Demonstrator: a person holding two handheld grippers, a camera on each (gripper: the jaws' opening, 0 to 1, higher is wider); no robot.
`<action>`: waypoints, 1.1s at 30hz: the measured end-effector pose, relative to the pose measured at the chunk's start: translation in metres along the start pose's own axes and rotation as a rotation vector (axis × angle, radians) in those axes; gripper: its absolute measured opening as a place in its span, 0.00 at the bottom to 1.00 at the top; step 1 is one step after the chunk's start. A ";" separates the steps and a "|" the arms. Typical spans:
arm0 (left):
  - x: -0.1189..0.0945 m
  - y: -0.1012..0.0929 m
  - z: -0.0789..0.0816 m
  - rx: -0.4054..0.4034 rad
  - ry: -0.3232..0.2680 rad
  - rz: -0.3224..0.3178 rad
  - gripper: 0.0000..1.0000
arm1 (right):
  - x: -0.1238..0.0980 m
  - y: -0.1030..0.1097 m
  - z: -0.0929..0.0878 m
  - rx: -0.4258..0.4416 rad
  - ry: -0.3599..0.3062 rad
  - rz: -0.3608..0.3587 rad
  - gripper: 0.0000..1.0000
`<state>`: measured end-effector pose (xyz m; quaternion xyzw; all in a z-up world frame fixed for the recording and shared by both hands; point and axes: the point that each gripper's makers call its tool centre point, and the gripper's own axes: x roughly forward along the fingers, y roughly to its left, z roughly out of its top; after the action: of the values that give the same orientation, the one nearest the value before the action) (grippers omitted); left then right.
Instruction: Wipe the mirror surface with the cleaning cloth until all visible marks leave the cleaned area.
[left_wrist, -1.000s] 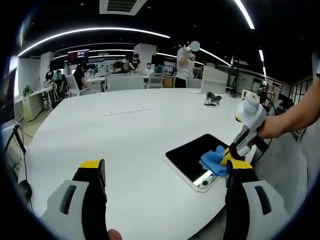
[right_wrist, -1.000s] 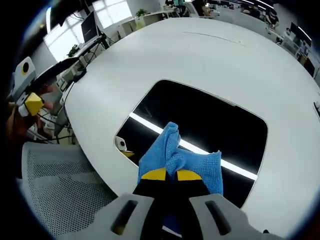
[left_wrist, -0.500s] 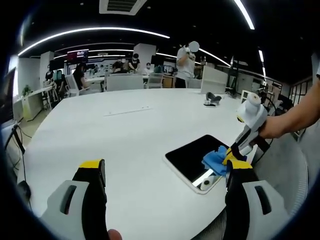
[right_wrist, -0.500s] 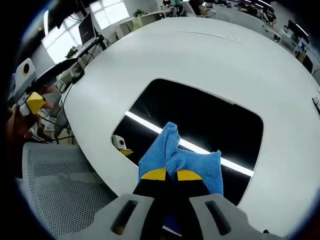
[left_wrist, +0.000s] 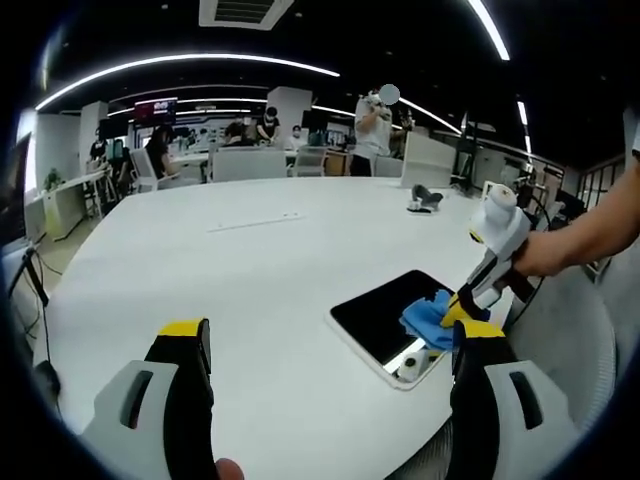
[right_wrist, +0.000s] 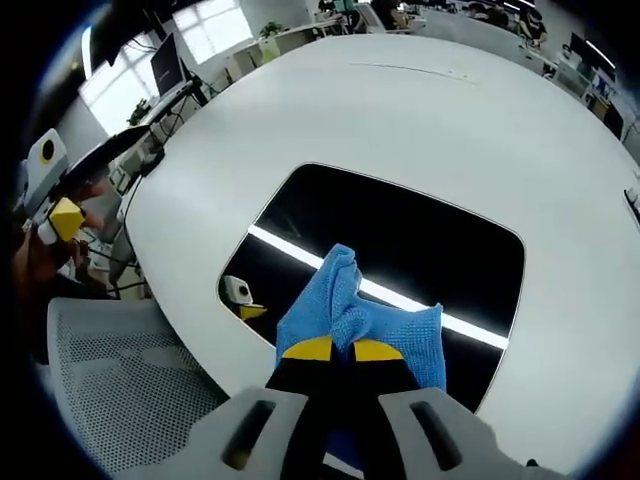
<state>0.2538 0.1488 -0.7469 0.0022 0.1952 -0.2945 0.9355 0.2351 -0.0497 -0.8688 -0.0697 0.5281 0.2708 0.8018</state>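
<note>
On the round white desk in an open office, the dark mirror lies near the edge. The right tongs, clamped on the blue cleaning cloth, have barely shifted it across the glass. The left tongs stay apart, hovering.

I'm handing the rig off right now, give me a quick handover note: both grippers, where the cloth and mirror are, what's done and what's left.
Right hand-held gripper: shut on the blue cleaning cloth, pressed on the mirror near its close edge.
Left hand-held gripper: open, holding nothing, above the white table.
Mirror lies flat near the table edge, reflecting ceiling lights.
Done: wiping is under way.
Left: marks are too hard to judge against the reflections; cover the far part, then check.
</note>
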 end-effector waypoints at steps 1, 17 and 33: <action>0.000 0.000 0.000 -0.001 0.000 0.001 0.99 | 0.001 -0.001 0.002 -0.002 0.000 -0.002 0.00; 0.002 0.007 0.002 -0.001 0.000 0.006 0.99 | 0.012 -0.017 0.029 -0.056 -0.020 -0.050 0.00; 0.009 0.015 0.005 -0.007 0.001 0.005 0.99 | 0.023 -0.033 0.058 -0.062 -0.025 -0.081 0.00</action>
<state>0.2709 0.1551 -0.7471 -0.0006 0.1967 -0.2913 0.9362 0.3054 -0.0460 -0.8694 -0.1124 0.5060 0.2553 0.8161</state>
